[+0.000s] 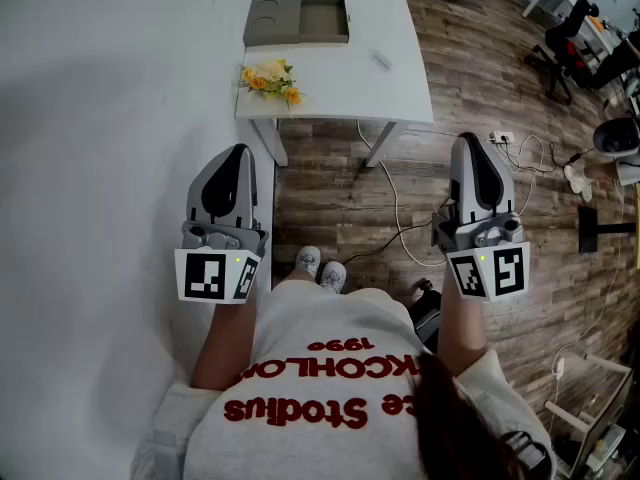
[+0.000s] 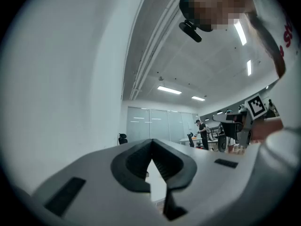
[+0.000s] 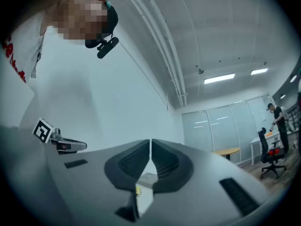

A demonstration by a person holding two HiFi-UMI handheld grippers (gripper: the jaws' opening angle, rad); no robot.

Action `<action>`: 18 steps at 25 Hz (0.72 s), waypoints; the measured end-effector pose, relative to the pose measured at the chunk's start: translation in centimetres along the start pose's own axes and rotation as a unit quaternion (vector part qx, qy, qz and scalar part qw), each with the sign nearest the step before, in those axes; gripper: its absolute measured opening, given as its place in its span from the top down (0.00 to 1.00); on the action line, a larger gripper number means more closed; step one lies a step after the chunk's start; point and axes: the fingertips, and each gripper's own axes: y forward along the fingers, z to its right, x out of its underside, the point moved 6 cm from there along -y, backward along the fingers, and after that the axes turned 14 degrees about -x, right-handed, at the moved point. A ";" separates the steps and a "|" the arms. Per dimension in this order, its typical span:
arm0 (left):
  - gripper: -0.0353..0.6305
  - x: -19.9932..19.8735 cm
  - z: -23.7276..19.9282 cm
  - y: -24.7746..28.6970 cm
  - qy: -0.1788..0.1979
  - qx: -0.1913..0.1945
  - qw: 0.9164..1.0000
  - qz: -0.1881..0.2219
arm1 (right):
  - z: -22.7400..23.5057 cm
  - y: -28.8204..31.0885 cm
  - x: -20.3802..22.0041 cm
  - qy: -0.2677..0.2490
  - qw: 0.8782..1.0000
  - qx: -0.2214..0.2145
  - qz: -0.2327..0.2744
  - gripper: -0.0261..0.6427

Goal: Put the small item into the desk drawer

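Head view: stands well back from the white tabletop point(image 1: 340, 86), left gripper point(image 1: 238, 151) and right gripper point(image 1: 468, 140) held out in front, both well short of it and touching nothing. On the tabletop lie a grey box point(image 1: 297, 20) at the far end and yellow flowers point(image 1: 270, 78) at the near left corner. A small pale item point(image 1: 380, 60) sits near the right edge, apart from both. No drawer plainly made out; may be the grey box.

Left gripper view: jaws together at the tips, nothing between them. Beyond, only wall and ceiling.

Right gripper view: jaws likewise closed and empty. Through the slot beneath them, a glimpse of the tabletop with the grey box and flowers.

Likely trouble: reaching the item with jaws closed would only nudge it, and so close to the edge it could slide off onto the floor point(image 1: 340, 188). Looks thin and flat, so may slip from the pads. Cables point(image 1: 393, 200) ahead could catch a foot when stepping closer.
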 end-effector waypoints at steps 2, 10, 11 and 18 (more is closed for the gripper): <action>0.94 0.0 0.1 0.1 -0.001 0.001 1.000 0.004 | 0.1 -0.3 -0.1 -0.001 1.000 0.001 0.000 0.94; 0.94 -0.2 0.6 0.0 0.002 -0.001 1.000 0.006 | 1.0 -1.6 -0.8 0.021 0.998 0.025 0.044 0.94; 0.94 -0.1 0.6 0.0 0.003 0.000 1.000 0.007 | 1.2 -1.7 -0.7 0.029 0.998 0.026 0.047 0.94; 0.94 0.6 0.7 1.7 0.002 0.005 1.000 0.004 | 1.8 -0.8 0.3 0.037 0.999 0.010 0.029 0.94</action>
